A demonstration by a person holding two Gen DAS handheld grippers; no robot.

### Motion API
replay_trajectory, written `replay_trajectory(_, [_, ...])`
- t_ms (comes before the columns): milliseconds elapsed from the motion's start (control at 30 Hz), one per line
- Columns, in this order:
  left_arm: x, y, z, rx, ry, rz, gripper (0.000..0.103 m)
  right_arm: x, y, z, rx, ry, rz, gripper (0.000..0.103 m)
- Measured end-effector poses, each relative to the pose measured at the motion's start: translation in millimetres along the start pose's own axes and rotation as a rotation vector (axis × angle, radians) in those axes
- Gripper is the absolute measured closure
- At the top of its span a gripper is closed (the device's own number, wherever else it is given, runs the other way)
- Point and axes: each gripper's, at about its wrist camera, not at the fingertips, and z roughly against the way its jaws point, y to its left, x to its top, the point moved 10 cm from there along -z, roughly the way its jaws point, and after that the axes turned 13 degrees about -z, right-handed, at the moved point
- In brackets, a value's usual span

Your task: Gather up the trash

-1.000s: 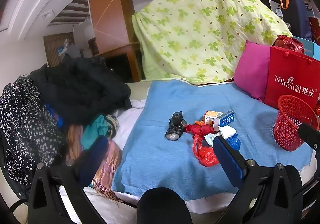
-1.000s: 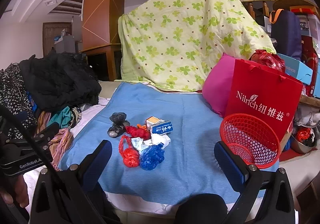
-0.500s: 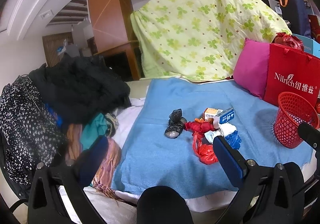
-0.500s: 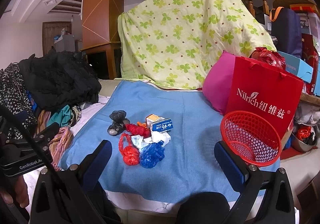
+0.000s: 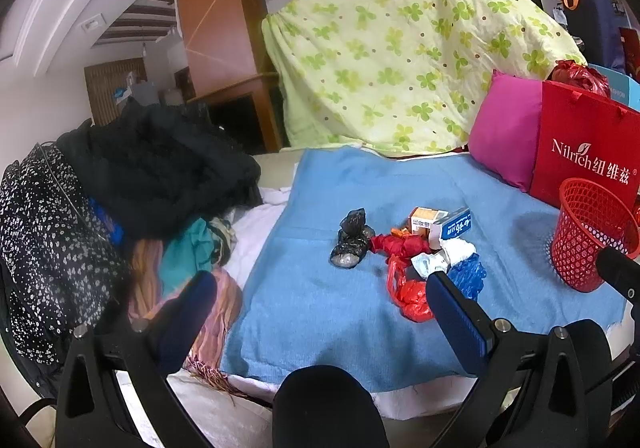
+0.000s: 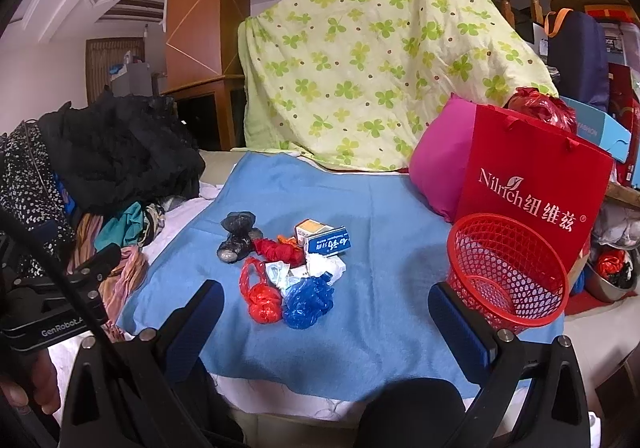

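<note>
My left gripper [image 5: 320, 308] and right gripper [image 6: 326, 312] have jaws wide apart, holding nothing; the red basket [image 6: 508, 280] looks empty beside the trash pile [image 6: 288, 264].

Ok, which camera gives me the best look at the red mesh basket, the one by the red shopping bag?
The right wrist view. There the red mesh basket shows its whole rim, and you look down into its opening; only its near lower corner is hidden behind a gripper finger. In the left wrist view the basket sits at the frame's right edge, seen side-on and partly blocked.
</note>
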Motion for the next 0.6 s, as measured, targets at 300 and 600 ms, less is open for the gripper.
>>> replay_trajectory(300, [-7.8,-1.0,-6.4,-0.005,0.018,-0.002,0.000,-3.7,-1.7,-5.8,0.006,0.023,-0.009,0.000])
replay_trajectory(600, [-34.3,-11.5,-39.0,-0.021,0.098,-0.011,0.000,-18.9,-12.2,-30.0,0.017,0.086,-0.037,0.000])
